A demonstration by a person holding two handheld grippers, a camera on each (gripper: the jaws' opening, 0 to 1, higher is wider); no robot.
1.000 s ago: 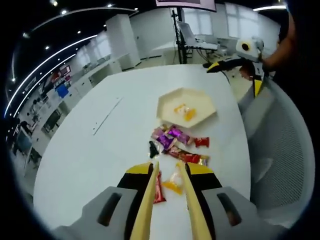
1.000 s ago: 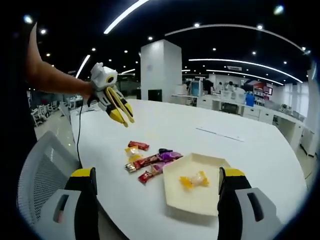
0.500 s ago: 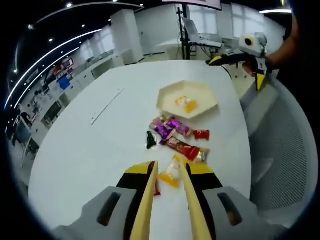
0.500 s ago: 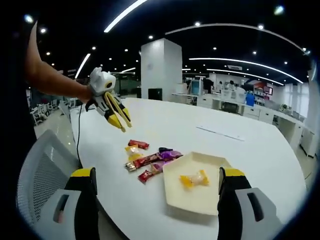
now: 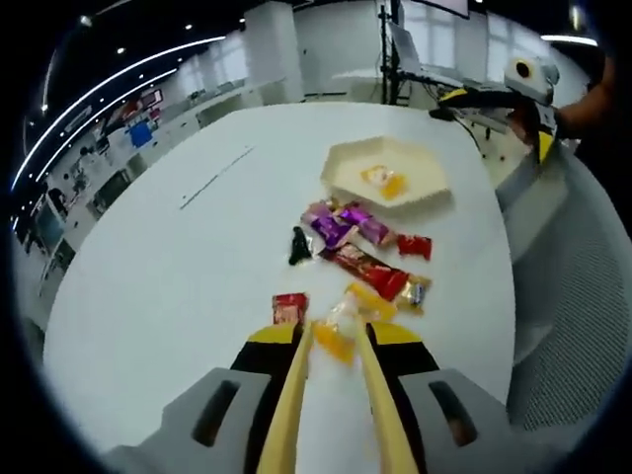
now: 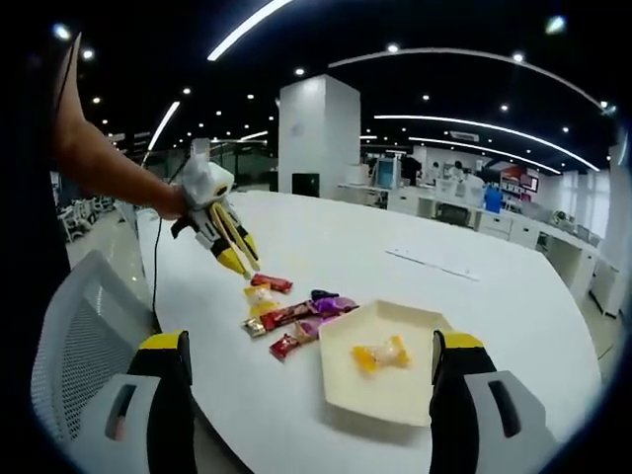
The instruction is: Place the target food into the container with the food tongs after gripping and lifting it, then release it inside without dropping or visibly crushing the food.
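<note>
On the white table (image 5: 178, 257) a loose heap of wrapped sweets lies between the left gripper (image 5: 336, 341) and the pale six-sided tray (image 5: 387, 174): purple packets (image 5: 341, 223) nearest the tray, a small black piece (image 5: 300, 246) to one side, a long red bar (image 5: 370, 274) with a gold end, a small red packet (image 5: 415, 246) and another red packet (image 5: 289, 307) just beside the tongs. The left gripper's long tan tongs (image 5: 291, 395) are nearly closed on an orange and yellow wrapped candy (image 5: 336, 336), which sits between their tips, close above the table; whether it is lifted clear or touching cannot be told. A second yellow candy (image 5: 370, 301) lies just past it, touching the red bar. One orange candy (image 5: 383, 181) lies inside the tray. In the right gripper view the tray (image 6: 367, 390) is near, between the wide-apart yellow-topped jaws of the right gripper (image 6: 316, 395), which holds nothing; the left gripper (image 6: 222, 237) reaches in from the left on a bare arm (image 6: 104, 168), its tips at the far end of the heap. A mesh chair (image 6: 69, 336) stands at the table edge. The packet labels are too small to read, and the room behind is blurred.
</note>
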